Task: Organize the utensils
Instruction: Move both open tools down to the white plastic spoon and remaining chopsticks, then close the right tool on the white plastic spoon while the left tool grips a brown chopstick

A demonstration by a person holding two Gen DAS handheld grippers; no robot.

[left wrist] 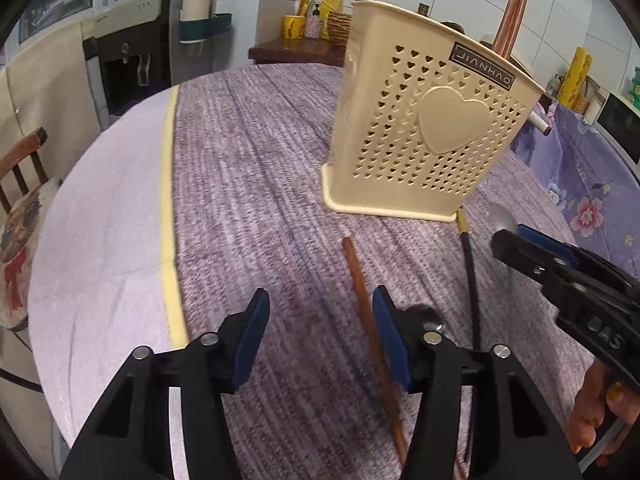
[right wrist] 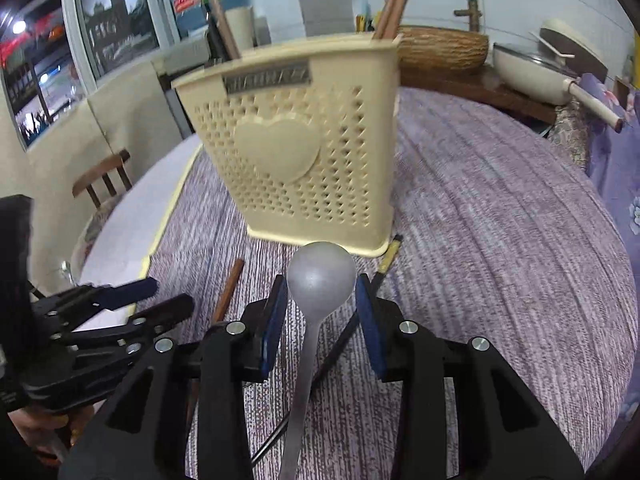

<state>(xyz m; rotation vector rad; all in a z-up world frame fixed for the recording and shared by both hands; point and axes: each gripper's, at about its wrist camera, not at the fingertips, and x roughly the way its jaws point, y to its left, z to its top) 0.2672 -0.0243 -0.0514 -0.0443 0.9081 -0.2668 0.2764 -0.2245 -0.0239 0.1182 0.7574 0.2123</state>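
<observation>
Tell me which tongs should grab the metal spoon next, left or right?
Right. The right tongs are open with the spoon lying between their fingers, pointing at the cream holder. The left tongs are also open, but sit over the brown chopstick, off to the spoon's side.

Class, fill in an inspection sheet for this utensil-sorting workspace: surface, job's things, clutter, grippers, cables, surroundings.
Surface: round table under a purple woven cloth.
Job's things: cream utensil holder upright, brown chopsticks standing in it; one brown chopstick, one black chopstick and a metal spoon lie on the cloth before it.
Clutter: nothing seen on the cloth.
Grippers: left gripper open beside the brown chopstick; right gripper open, its fingers either side of the spoon.
Cables: nothing seen.
Surroundings: wooden chair, pan, woven basket, yellow cup.
</observation>
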